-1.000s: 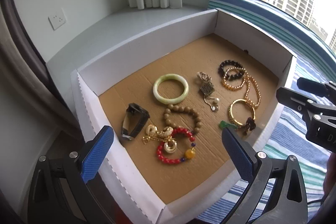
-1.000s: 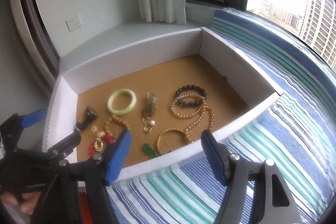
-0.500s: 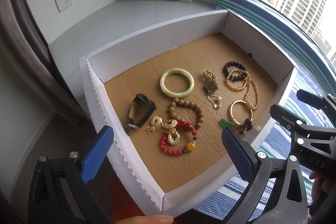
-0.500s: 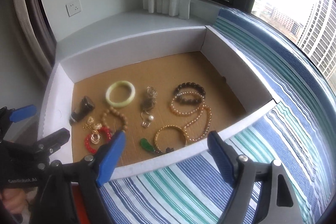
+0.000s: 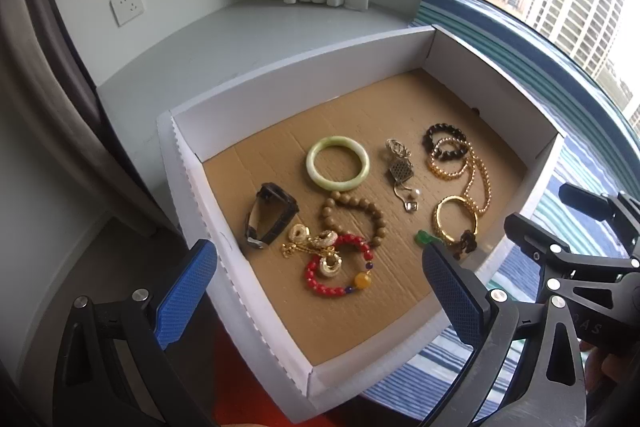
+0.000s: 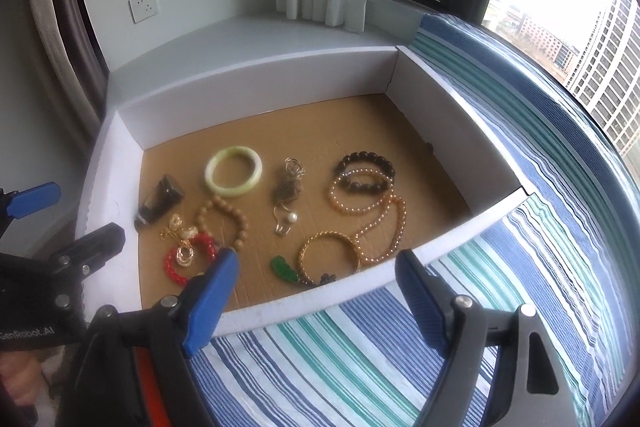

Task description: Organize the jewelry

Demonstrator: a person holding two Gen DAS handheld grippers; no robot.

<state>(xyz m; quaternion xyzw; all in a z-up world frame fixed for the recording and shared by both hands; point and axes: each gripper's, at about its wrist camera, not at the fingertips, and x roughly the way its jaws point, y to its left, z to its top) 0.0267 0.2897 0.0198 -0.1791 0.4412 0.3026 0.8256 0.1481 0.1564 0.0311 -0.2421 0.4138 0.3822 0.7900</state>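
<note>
Jewelry lies in white box (image 5: pixel 188 163), ahead and below both tongs. Right tongs (image 6: pixel 316 287) just opened wide, empty, near gold bangle (image 6: pixel 328 251). Left tongs (image 5: pixel 320 275) wide, empty, over red bead bracelet (image 5: pixel 340 267).

Jewelry (image 6: pixel 280 211) lies scattered in white box (image 6: pixel 260 83) (cardboard floor)

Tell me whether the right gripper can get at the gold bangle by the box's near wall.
Probably yes. The right gripper hangs empty, jaws wide, just outside the low wall; the gold bangle lies uncovered, though a bead strand crosses its rim.
</note>
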